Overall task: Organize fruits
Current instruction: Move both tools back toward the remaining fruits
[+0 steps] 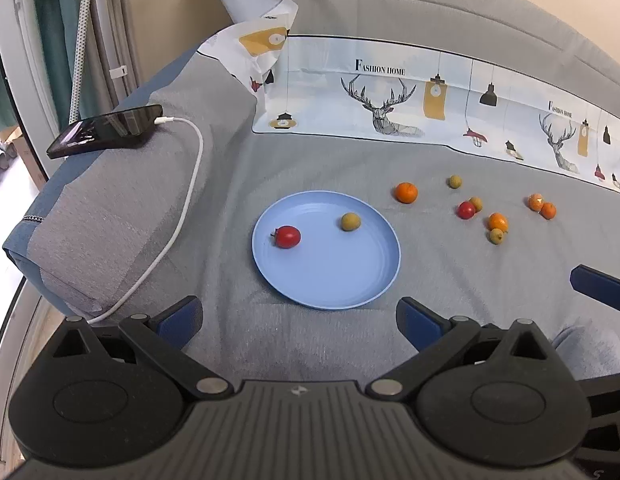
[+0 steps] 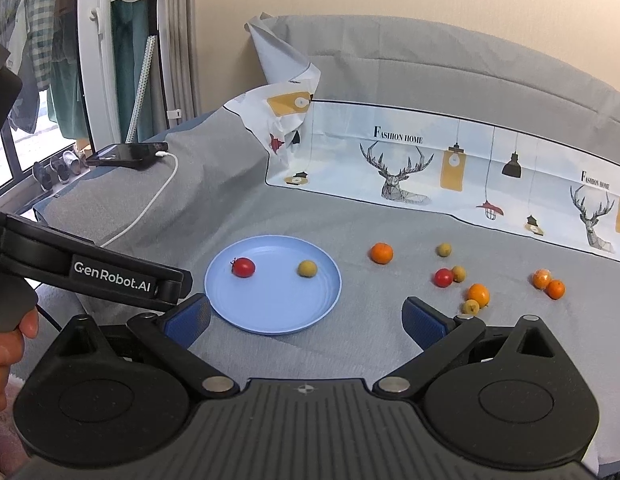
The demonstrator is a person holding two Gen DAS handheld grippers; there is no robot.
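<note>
Blue plate (image 1: 329, 280) at centre frame holds one cherry tomato (image 1: 287, 236) and one greenish fruit (image 1: 350, 222); seven fruits remain scattered right; both grippers (image 1: 300, 316) (image 2: 306, 318) spread apart, empty

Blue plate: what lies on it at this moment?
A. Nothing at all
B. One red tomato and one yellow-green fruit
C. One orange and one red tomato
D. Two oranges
B. On the blue plate sit only a red tomato and a yellow-green fruit, apart from each other; every orange, such as the nearest orange, lies off the plate on the grey cloth.
</note>
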